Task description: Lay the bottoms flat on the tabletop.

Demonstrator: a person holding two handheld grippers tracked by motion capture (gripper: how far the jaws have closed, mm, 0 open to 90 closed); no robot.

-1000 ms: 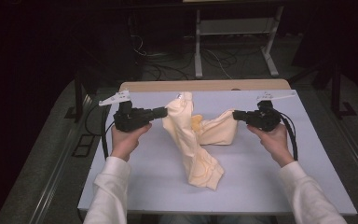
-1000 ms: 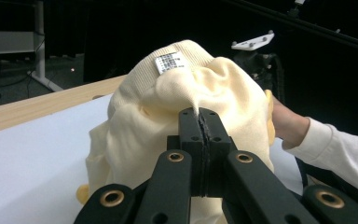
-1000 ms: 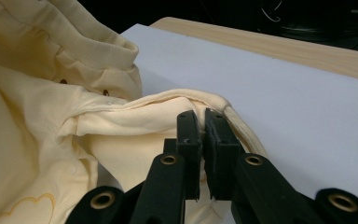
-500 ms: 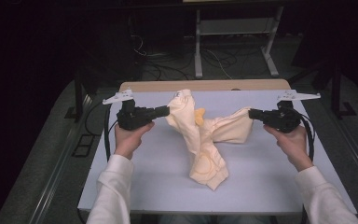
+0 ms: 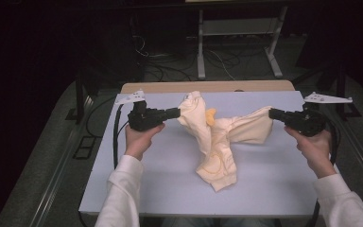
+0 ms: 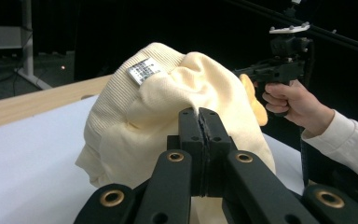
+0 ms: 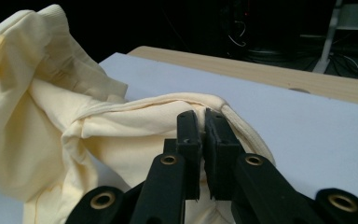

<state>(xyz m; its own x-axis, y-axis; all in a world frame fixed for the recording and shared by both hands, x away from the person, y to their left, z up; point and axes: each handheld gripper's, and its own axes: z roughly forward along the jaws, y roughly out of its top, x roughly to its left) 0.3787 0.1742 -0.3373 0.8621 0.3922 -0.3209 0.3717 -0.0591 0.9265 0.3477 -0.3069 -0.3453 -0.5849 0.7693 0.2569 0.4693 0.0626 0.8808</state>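
Note:
A pale yellow garment lies bunched on the white tabletop, with two parts lifted off it. My left gripper is shut on the raised left part, whose grey label faces up. In the left gripper view the jaws pinch a fold of the garment. My right gripper is shut on the part stretched out to the right. The right gripper view has its jaws closed on a ribbed hem of the garment. A small orange patch peeks out between the two raised parts.
A wooden strip edges the table's far side. Behind it, on the dark floor, stand a metal frame and loose cables. Each gripper's cable hangs off the table's side, the left one over the left edge.
My right gripper has moved to the right and slightly up, drawing its part of the garment out sideways. The left gripper has shifted only slightly, still holding its fold.

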